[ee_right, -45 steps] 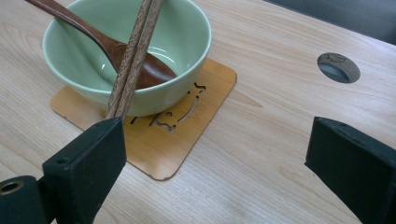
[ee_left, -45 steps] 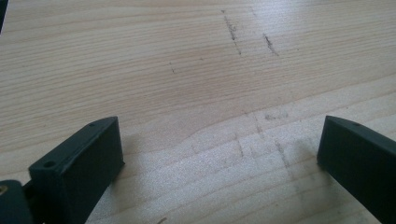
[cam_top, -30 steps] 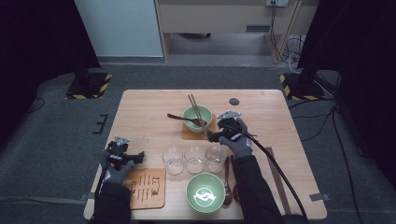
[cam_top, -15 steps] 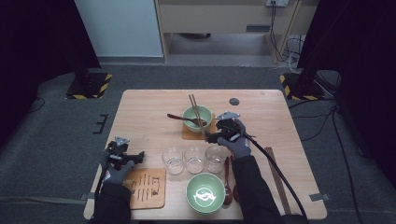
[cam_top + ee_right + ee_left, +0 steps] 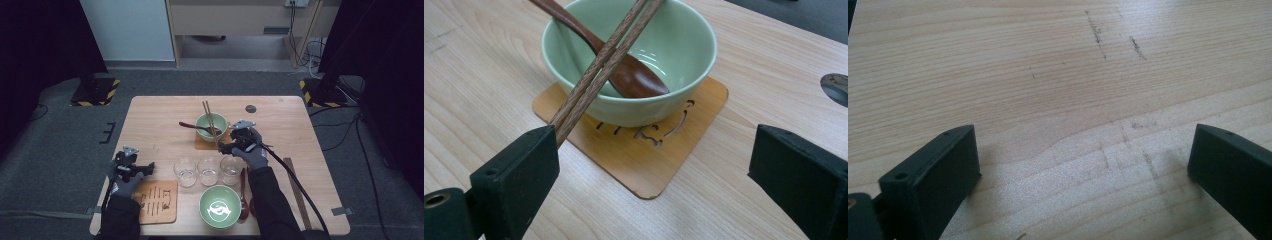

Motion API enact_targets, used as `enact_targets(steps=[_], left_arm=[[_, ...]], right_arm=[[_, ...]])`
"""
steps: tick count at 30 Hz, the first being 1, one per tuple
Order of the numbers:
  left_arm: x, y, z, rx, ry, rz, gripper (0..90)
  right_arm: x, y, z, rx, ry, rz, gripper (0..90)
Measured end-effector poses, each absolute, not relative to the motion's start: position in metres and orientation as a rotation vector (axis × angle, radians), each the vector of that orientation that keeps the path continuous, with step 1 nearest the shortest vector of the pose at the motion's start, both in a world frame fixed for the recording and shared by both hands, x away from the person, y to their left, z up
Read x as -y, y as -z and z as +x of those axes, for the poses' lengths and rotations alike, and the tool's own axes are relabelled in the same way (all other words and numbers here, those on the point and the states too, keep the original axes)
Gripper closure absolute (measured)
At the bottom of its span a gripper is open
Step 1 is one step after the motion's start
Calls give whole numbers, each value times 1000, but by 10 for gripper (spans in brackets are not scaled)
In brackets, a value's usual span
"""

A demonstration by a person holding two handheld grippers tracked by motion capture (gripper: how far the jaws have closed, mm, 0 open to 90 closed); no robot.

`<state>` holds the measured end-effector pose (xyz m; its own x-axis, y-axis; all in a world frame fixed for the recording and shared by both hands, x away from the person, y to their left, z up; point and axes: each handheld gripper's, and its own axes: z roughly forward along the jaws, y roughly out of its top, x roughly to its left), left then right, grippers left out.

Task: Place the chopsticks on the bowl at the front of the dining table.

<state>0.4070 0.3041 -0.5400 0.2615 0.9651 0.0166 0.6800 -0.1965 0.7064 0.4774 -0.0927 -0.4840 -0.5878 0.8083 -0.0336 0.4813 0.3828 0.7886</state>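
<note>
A dark brown wooden spoon (image 5: 624, 70) is held in the pale green ceramic bowl (image 5: 679, 45), and a pair of brown wooden chopsticks (image 5: 599, 62) is laid across its rim. The bowl is seated on a square wooden coaster (image 5: 644, 155) at twelve o'clock from the right gripper (image 5: 654, 165), whose fingers are spread wide. The left gripper (image 5: 1083, 165), fingers apart, is kept over bare tabletop (image 5: 1048, 75).

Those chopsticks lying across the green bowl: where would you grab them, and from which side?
Probably at the near ends of the chopsticks, which slope off the rim of the green bowl down toward the coaster. There they lie together, clear of the wooden spoon. The open right gripper should shift toward its left jaw, so the jaws straddle the pair crosswise.
</note>
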Motion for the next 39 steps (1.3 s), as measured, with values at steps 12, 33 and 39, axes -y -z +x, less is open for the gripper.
enact_targets(steps=[12,33,39], left_arm=[[-304,540,407,-1485,-633,1954,0],[-304,540,407,-1485,-633,1954,0],[-304,540,407,-1485,-633,1954,0]], right_arm=[[82,484,474,-2262,-1065,1069,57],[74,486,468,-2283,-1079,1018,53],[73,486,466,-2289,-1071,1010,52]])
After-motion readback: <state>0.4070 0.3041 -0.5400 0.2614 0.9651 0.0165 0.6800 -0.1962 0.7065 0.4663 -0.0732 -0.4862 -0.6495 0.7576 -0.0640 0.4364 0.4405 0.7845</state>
